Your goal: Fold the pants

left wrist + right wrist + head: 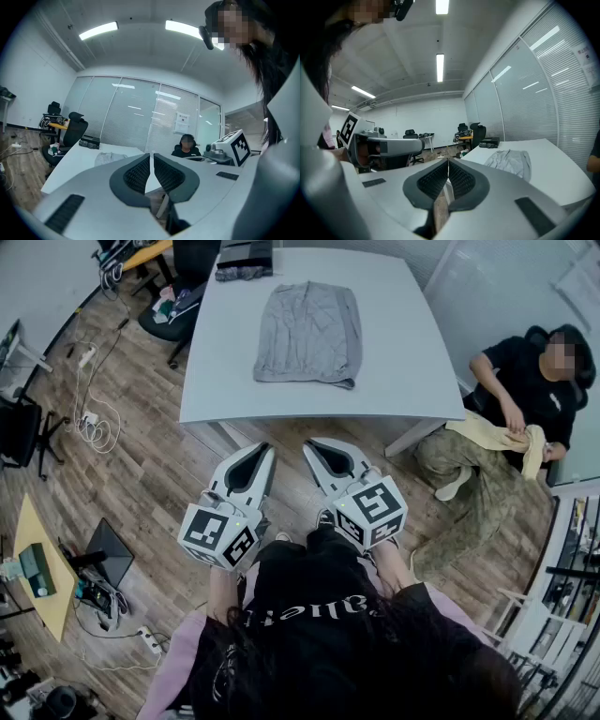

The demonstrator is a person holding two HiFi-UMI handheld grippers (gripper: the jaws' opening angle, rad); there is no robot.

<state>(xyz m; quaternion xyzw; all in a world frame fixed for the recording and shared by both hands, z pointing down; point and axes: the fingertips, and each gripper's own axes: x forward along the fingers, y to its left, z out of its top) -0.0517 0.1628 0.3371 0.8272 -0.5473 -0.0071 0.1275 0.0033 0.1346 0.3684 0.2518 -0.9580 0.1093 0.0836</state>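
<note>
The left hand-held gripper (263, 449) and right hand-held gripper (310, 443) hover short of the table (403, 352) — both clenched, empty — where the pants (307, 334) lie flat, seemingly laid out for folding.

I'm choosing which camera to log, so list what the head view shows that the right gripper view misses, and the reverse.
Only the head view: a yellow cloth and loose floor cables. Only the right gripper view: ceiling lights and the blinds along the wall. Both: the grey pants lying flat on the white table, plus the left gripper and right gripper, both shut and empty.
</note>
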